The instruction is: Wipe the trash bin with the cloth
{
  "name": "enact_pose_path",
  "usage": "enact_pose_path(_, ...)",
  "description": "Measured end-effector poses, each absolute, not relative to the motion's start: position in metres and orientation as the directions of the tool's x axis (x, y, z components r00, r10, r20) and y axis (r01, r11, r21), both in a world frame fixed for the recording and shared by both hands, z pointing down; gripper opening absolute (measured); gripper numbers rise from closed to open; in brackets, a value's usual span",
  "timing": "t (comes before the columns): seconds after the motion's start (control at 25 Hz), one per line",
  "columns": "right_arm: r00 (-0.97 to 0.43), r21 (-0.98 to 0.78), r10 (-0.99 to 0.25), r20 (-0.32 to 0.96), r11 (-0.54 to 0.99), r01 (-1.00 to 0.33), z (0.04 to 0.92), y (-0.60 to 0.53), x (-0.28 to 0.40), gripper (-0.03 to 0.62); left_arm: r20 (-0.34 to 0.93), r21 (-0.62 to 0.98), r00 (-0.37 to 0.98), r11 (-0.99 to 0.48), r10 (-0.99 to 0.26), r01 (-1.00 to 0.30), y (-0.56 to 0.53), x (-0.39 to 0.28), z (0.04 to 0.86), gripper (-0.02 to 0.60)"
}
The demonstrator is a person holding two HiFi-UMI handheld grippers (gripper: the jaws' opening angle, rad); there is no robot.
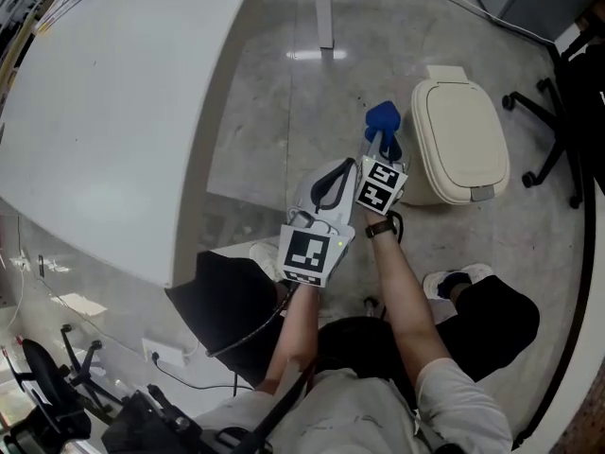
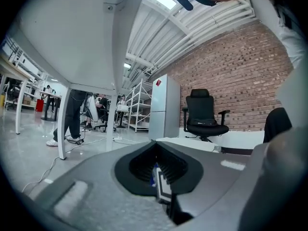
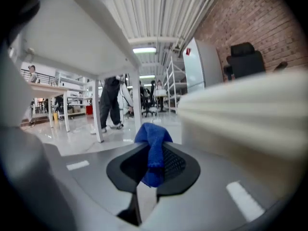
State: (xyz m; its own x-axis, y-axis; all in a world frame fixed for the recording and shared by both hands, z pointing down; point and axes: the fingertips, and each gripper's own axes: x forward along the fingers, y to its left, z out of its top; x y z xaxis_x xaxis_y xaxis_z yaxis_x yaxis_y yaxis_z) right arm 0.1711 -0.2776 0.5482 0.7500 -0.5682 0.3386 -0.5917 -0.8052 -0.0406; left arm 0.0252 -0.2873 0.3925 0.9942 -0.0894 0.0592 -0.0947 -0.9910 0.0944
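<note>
The cream trash bin stands on the grey floor at the right of the head view, lid shut. My right gripper hangs just left of the bin, shut on a blue cloth that bunches above its tips. In the right gripper view the cloth droops between the shut jaws, and the bin's ribbed cream side fills the right, very close. I cannot tell whether cloth and bin touch. My left gripper sits beside the right one, further from the bin, jaws shut with nothing in them.
A large white table covers the left, and its leg stands beyond the grippers. A black office chair base is right of the bin. My shoe rests below the bin. Cables trail at the lower left.
</note>
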Motion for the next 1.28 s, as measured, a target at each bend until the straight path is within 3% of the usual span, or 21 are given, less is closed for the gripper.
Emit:
enact_pose_path(0.2,0.805,-0.071,-0.59,0.059,-0.807,-0.587,0.413,-0.268,0.174,0.04,0.026,0.113,0.996,-0.99,-0.084,-0.086,-0.281,0.026,0.381,-0.003)
enact_pose_path(0.32,0.827,-0.079,-0.56,0.034,-0.827,-0.557,0.397,-0.259,0.18,0.04,0.021,0.126,0.996,-0.988,-0.09,-0.092,-0.281,0.028,0.379,-0.003)
enact_pose_path(0.64,0.822,-0.081,-0.479,0.307,-0.874,-0.479,0.535,-0.248,0.177,0.04,0.079,0.119,0.994,-0.99,-0.072,-0.081,-0.282,0.034,0.407,-0.003)
enact_pose_path(0.88,0.758,-0.067,-0.351,0.55,-0.923,-0.379,0.673,-0.23,0.191,0.04,0.129,0.097,0.99,-0.993,-0.054,-0.067,-0.282,0.036,0.424,-0.003)
enact_pose_path(1.12,0.67,0.008,-0.223,0.708,-0.946,-0.324,0.779,-0.205,0.181,0.04,0.181,0.081,0.981,-0.993,-0.073,-0.089,-0.293,0.027,0.44,-0.003)
enact_pose_path(1.28,0.639,0.016,-0.2,0.743,-0.949,-0.316,0.802,-0.191,0.172,0.04,0.183,0.079,0.98,-0.993,-0.073,-0.088,-0.293,0.027,0.439,-0.003)
